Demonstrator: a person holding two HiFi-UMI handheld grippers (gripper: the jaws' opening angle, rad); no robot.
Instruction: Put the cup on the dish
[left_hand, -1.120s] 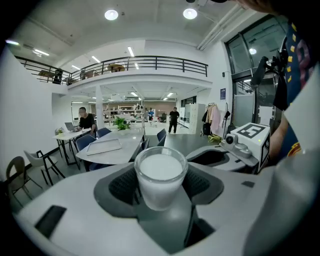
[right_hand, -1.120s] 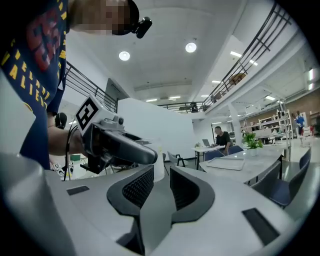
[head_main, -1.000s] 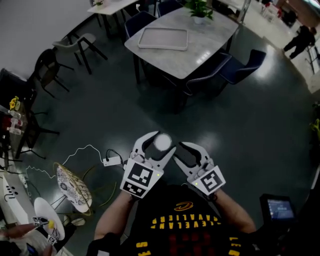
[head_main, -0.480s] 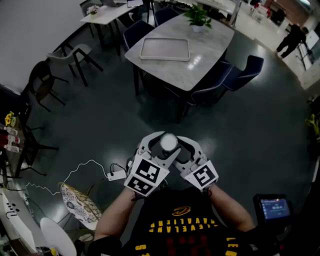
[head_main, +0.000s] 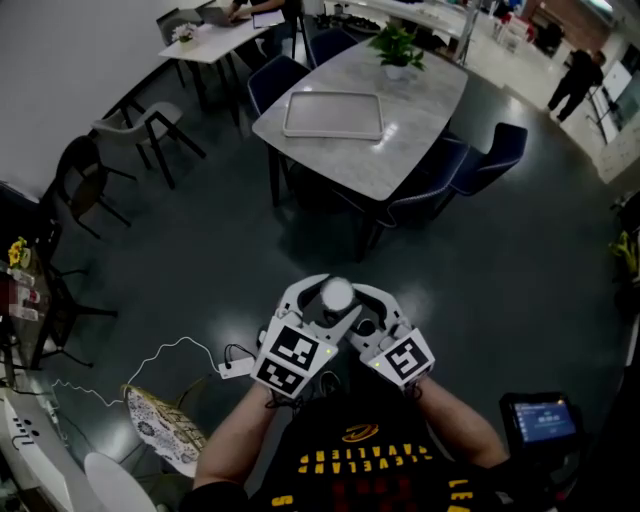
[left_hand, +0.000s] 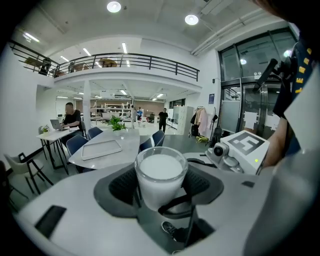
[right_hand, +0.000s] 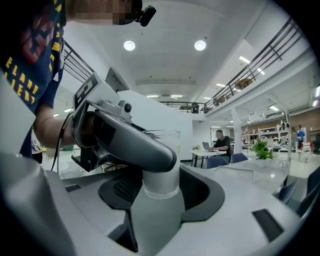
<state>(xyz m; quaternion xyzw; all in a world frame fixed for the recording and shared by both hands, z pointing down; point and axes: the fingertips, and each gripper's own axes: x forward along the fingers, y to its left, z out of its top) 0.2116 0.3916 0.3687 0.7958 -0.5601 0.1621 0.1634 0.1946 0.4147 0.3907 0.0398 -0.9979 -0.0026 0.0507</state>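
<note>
Left gripper (head_main: 324, 300) is gripping a clear glass cup of white liquid (left_hand: 161, 175); right gripper (head_main: 363, 308) is standing wide open around it.

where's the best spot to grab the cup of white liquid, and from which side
Grip the cup by its side wall, below the rim, coming in level from the side: it stands upright, open-topped, nearly full and tapers downward. The left claw clamps it that way.
</note>
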